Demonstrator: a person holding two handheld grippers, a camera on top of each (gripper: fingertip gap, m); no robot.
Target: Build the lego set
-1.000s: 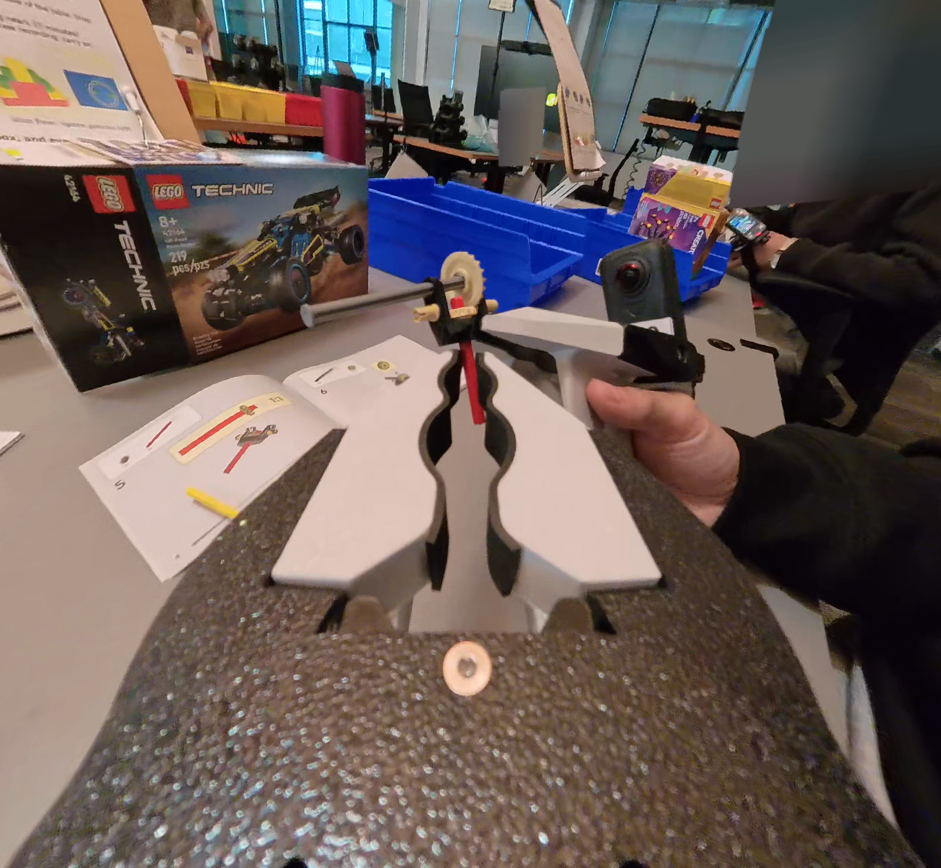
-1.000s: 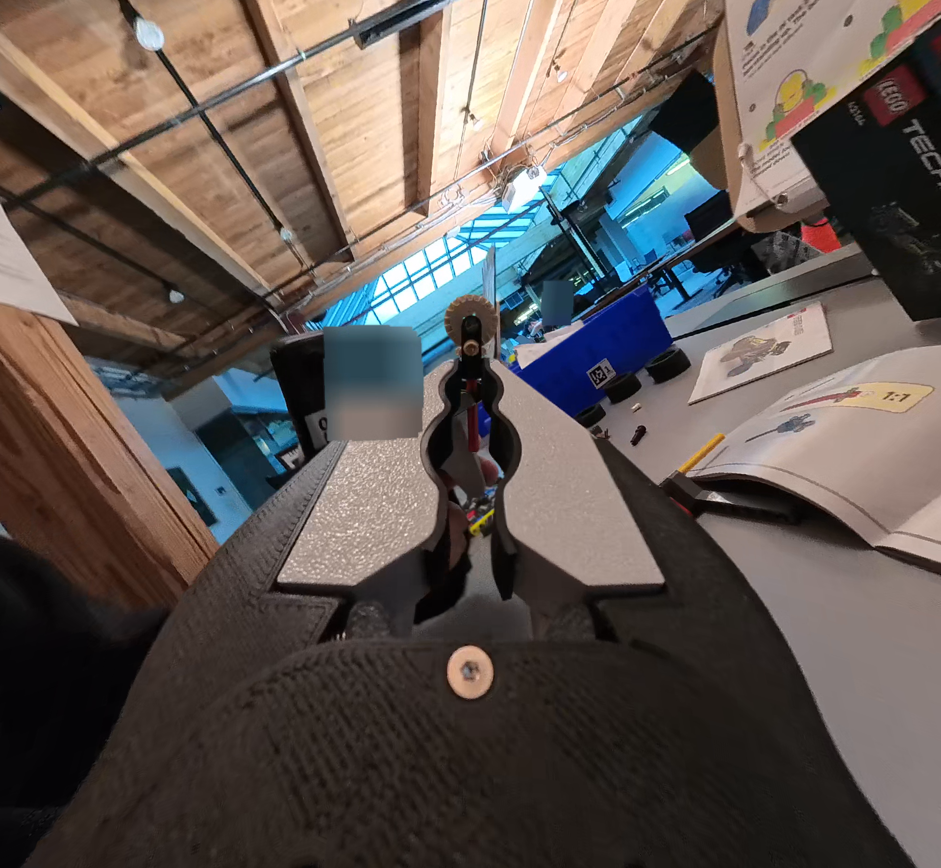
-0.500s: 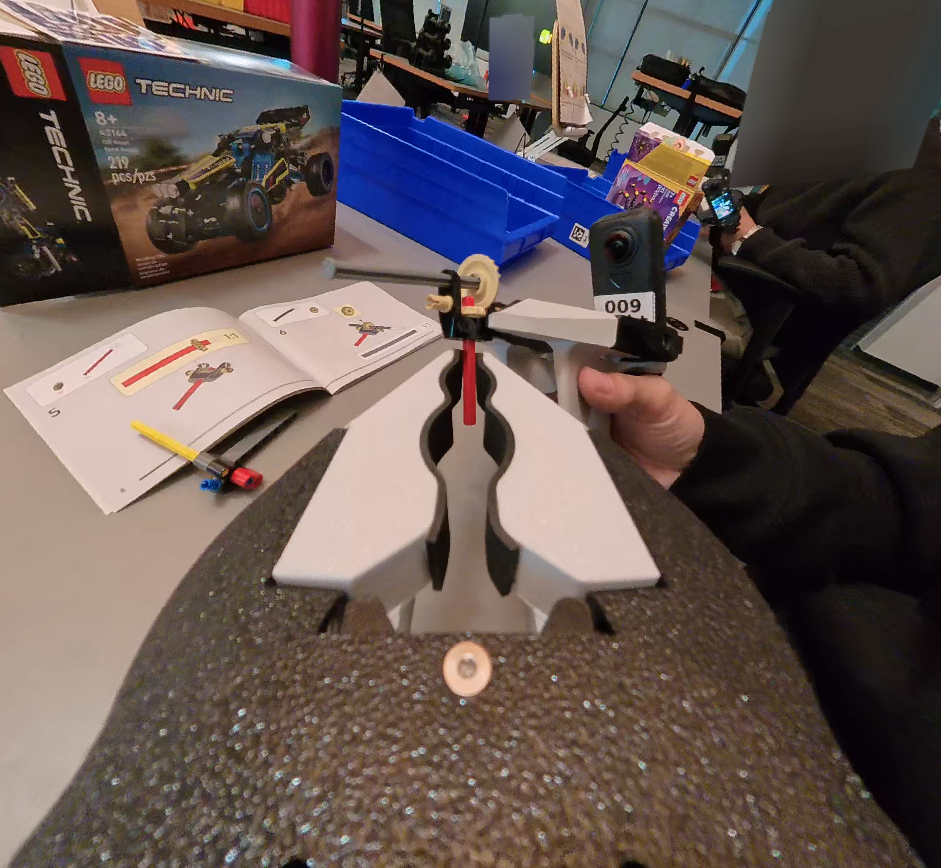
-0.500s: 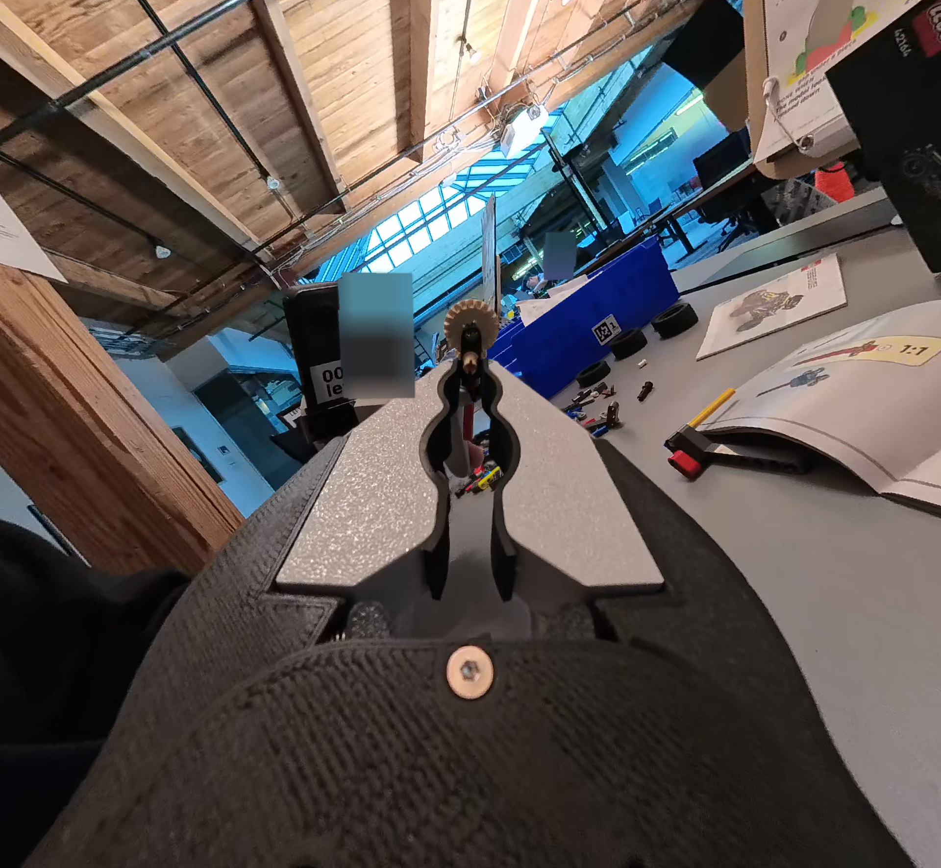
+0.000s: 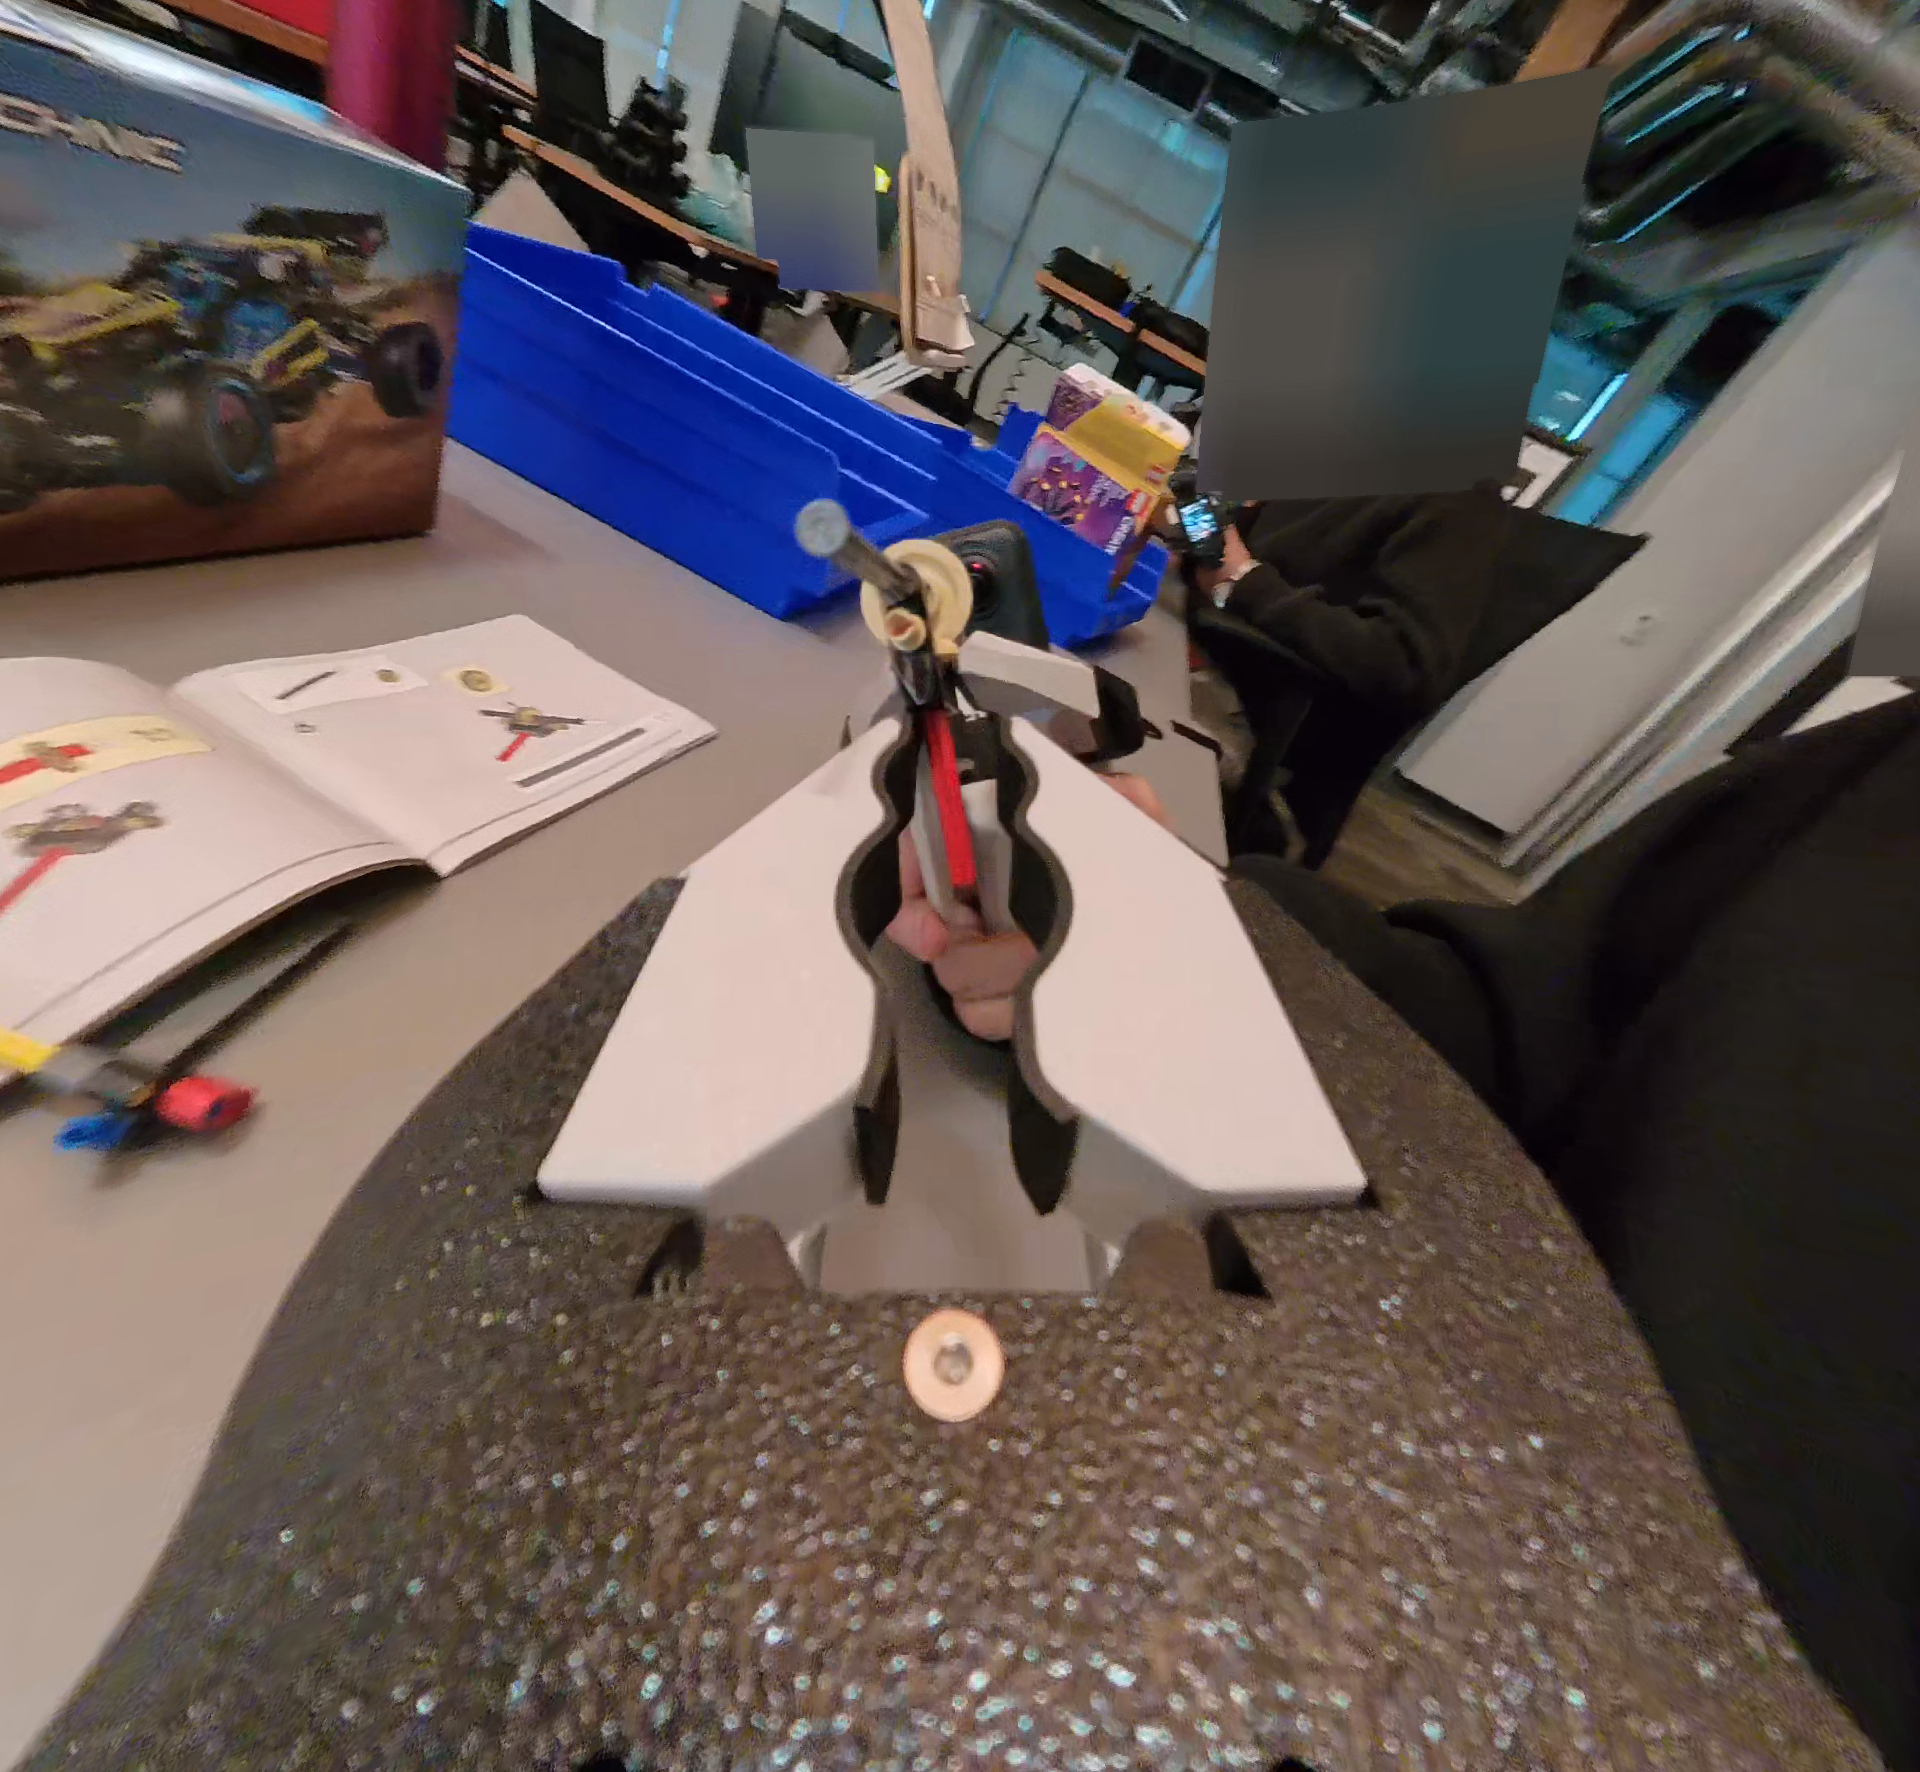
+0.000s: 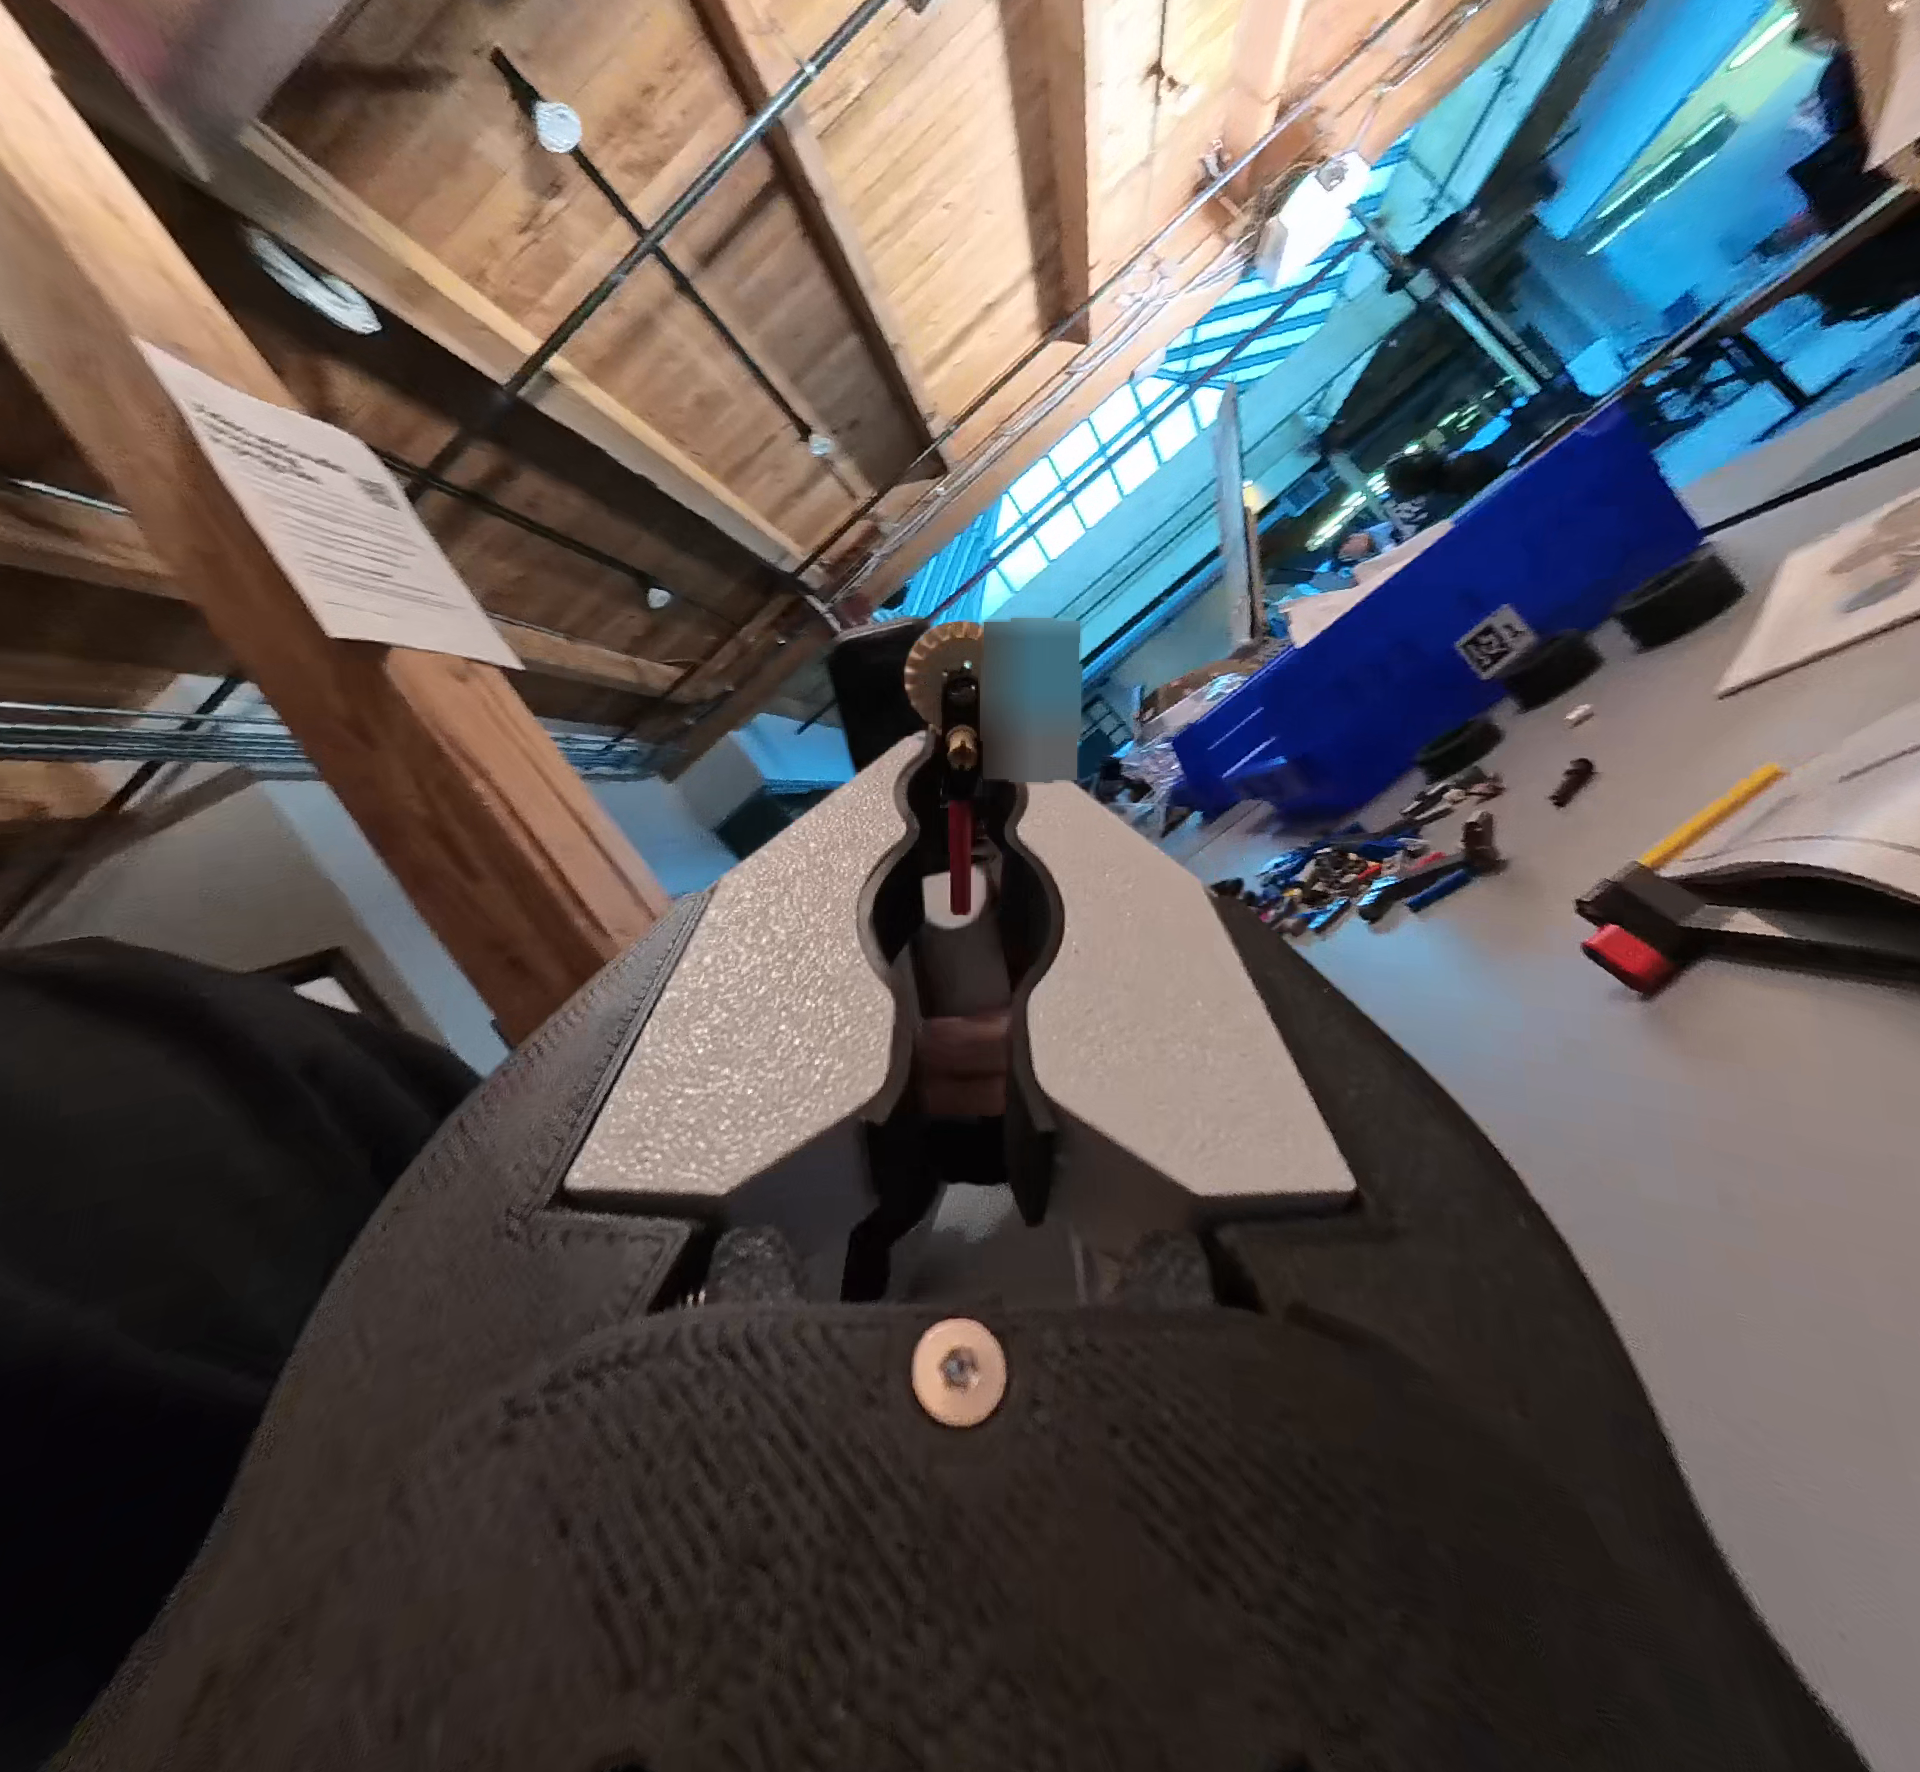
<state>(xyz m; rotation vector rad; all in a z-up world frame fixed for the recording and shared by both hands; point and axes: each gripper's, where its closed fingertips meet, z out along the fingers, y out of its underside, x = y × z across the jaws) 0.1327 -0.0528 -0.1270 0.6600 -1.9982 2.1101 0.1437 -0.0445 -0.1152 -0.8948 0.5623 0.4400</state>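
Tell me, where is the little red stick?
In the left wrist view, the red stick is pinched in the left claw, just below the tan gear.

Your left gripper point(image 5: 940, 746) pinches the red stick point(image 5: 951, 818) of the little lego piece. A tan gear point(image 5: 920, 595) sits on top. The open booklet point(image 5: 312, 766) lies on the gray table point(image 5: 260, 1255).

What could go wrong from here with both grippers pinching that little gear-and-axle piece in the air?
1. Both the left gripper and the right gripper grip the small assembly only at their fingertips, above the table; a slight twist between hands could pop it apart or drop it.
2. The grey axle sticks far out from the tan gear, so it may slide out or snag.
3. Both views are motion-blurred; alignment seems hard to judge.
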